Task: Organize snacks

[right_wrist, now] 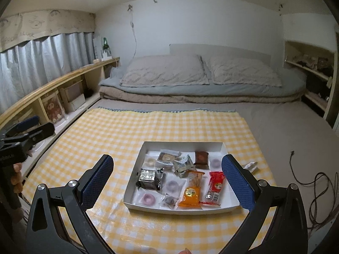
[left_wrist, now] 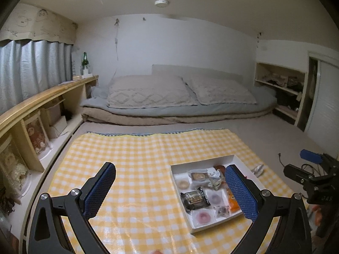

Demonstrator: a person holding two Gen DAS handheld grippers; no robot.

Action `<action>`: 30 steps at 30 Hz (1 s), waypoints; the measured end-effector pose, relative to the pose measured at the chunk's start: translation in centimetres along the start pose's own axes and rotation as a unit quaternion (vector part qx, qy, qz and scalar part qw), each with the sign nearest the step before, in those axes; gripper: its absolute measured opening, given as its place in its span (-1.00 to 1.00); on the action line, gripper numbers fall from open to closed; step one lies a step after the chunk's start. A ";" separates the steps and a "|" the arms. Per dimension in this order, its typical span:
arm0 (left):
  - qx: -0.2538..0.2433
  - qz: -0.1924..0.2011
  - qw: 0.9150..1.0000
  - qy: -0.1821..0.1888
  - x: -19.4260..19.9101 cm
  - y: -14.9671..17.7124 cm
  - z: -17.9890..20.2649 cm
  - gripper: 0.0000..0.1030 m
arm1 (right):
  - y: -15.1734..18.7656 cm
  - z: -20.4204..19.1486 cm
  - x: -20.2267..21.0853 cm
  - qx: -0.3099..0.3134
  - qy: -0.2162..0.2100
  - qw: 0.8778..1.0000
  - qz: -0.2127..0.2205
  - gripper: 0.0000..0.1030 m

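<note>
**Both grippers held wide over the snack box**

Left wrist view: the left gripper point(left_wrist: 169, 187) hangs above the yellow checked mat point(left_wrist: 131, 154), its jaws spread wide and holding nothing. The white box point(left_wrist: 203, 162) lies on the mat to the right of centre, partly behind the right-hand blue pad. Inside it lie wrapped snacks: a dark foil pack point(left_wrist: 195, 199), an orange packet point(left_wrist: 232, 201) against the pad, and ring-shaped sweets in clear wrap. A crumpled silver wrapper point(left_wrist: 258, 170) lies on the mat just beyond the box's far right corner. The right gripper point(left_wrist: 307, 169) shows at the right edge; from here I cannot tell how its jaws stand.

Right wrist view: the right gripper point(right_wrist: 167, 177) is also spread wide and empty, with the white box point(right_wrist: 182, 144) between its two blue pads. The orange packet point(right_wrist: 191, 190) and a red packet point(right_wrist: 215, 187) lie side by side at the near right, the dark foil pack point(right_wrist: 149, 178) at the left, a brown square cake point(right_wrist: 201, 157) toward the far side. The bed point(right_wrist: 201, 89) with two pillows runs along the far wall.
</note>
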State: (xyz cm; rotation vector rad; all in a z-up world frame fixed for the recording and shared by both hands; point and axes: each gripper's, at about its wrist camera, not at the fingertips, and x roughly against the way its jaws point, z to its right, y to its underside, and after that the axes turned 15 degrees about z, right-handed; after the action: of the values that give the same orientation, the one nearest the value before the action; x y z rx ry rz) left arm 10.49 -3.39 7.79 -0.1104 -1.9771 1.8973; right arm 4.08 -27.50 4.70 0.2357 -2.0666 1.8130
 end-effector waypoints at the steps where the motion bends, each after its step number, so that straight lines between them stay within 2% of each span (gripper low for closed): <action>1: -0.001 0.001 1.000 -0.002 0.3 0.3 0.0 1.00 | 0.1 -0.1 0.3 0.004 0.004 1.000 0.004 1.00; 10: -0.028 0.004 0.999 -0.031 4.1 4.9 1.3 1.00 | 2.6 -0.2 2.7 0.019 0.035 0.999 0.025 1.00; 16: -0.038 -0.030 0.998 -0.029 5.0 7.7 3.2 1.00 | 4.4 -0.1 3.8 0.029 0.054 0.998 0.026 1.00; 22: -0.039 -0.034 0.998 -0.037 5.5 8.3 4.0 1.00 | 5.8 -0.2 4.4 0.040 0.062 0.997 0.019 1.00; 30: -0.045 -0.034 0.998 -0.038 5.4 9.1 3.2 1.00 | 7.6 -0.5 5.1 0.046 0.066 0.997 0.011 1.00</action>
State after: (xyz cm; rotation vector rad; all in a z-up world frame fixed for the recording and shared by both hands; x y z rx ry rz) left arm 2.50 -3.93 0.15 0.0058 -2.0888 1.7954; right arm -3.28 -25.22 -0.22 0.1154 -1.9056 1.8860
